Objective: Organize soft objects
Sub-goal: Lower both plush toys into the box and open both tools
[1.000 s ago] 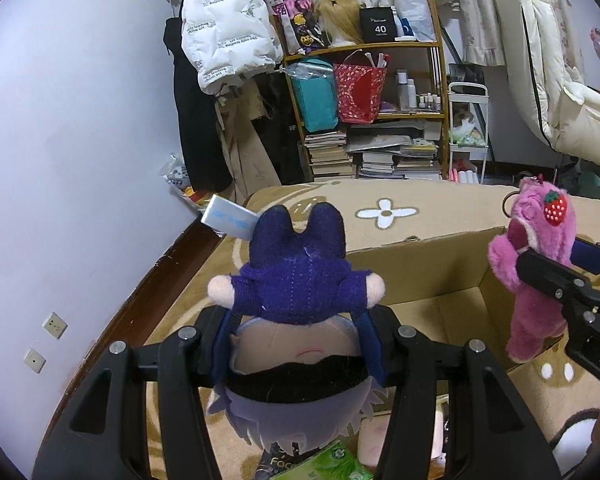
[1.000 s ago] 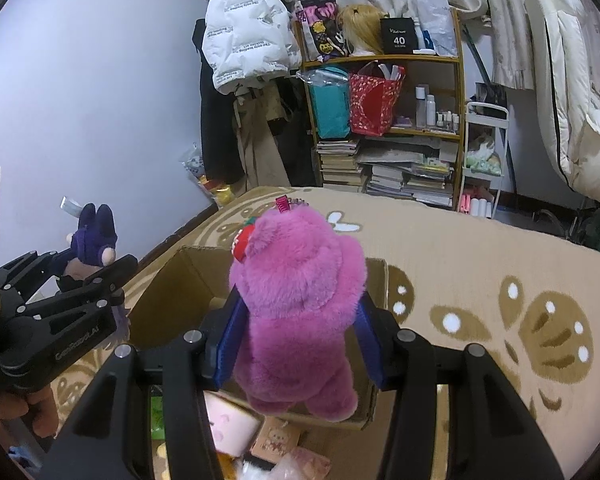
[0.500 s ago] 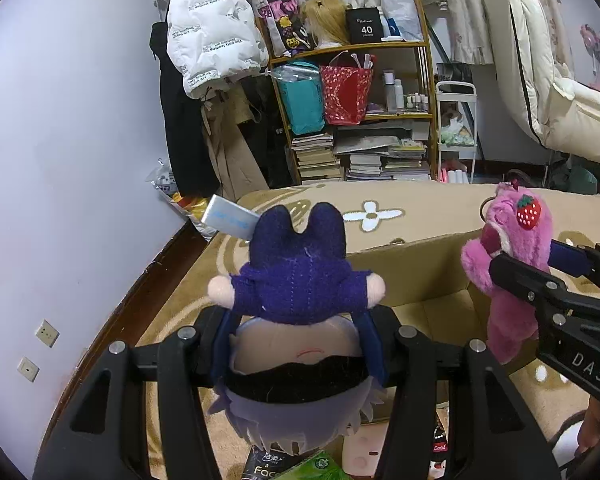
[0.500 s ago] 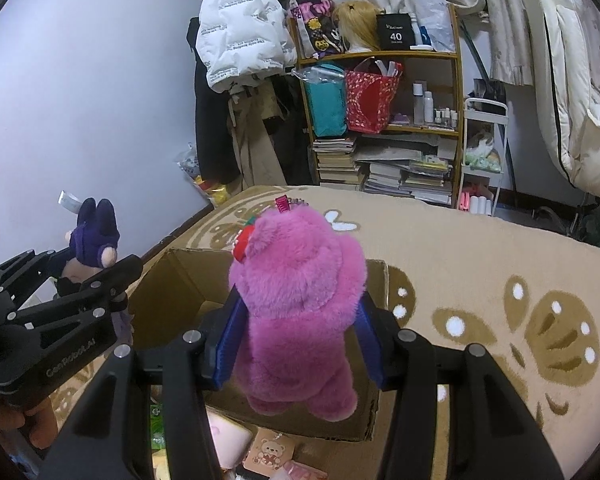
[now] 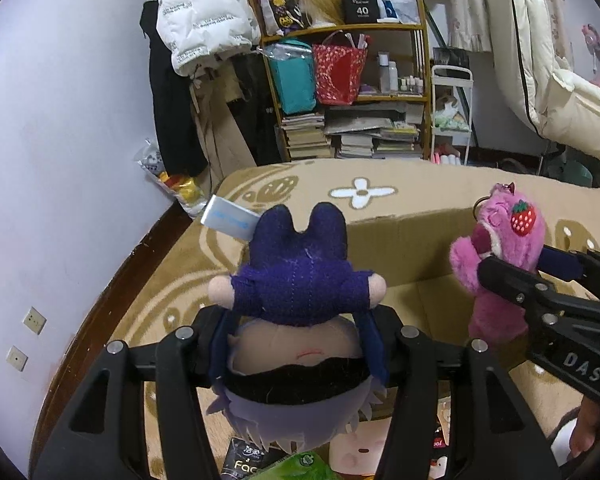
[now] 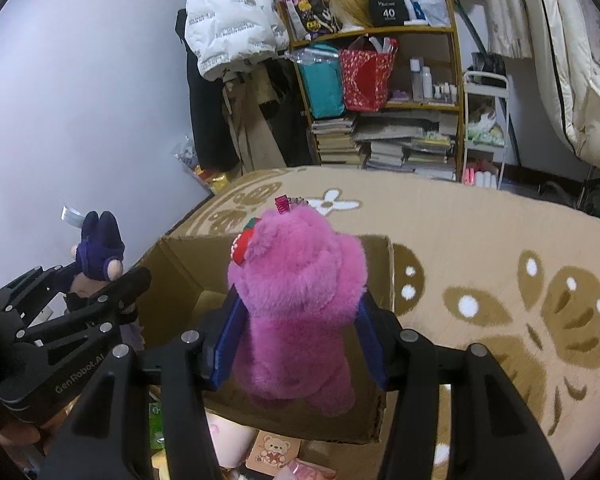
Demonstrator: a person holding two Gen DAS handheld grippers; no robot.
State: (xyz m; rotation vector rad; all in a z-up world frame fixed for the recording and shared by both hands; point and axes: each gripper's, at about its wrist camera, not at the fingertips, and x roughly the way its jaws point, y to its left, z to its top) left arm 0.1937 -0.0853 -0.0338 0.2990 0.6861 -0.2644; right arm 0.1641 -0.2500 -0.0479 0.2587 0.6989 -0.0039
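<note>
My left gripper (image 5: 298, 344) is shut on a purple-clothed plush doll (image 5: 300, 280) held upside down, with a paper tag at its feet. It also shows in the right wrist view (image 6: 98, 250). My right gripper (image 6: 298, 336) is shut on a pink plush bear (image 6: 300, 304) with a strawberry on its head, seen too in the left wrist view (image 5: 500, 264). Both toys hang above an open cardboard box (image 6: 180, 276) on the rug, the doll over its left side, the bear over its near right part.
The box (image 5: 404, 244) sits on a tan patterned rug (image 6: 500, 280). Small packets and a pale plush (image 6: 228, 436) lie on the floor near the box's front. A cluttered bookshelf (image 6: 380, 92), hanging coats and a white wall stand behind.
Both grippers have lifted slightly and drawn back a little, so more of the box shows below the toys. Both holds are unchanged.
</note>
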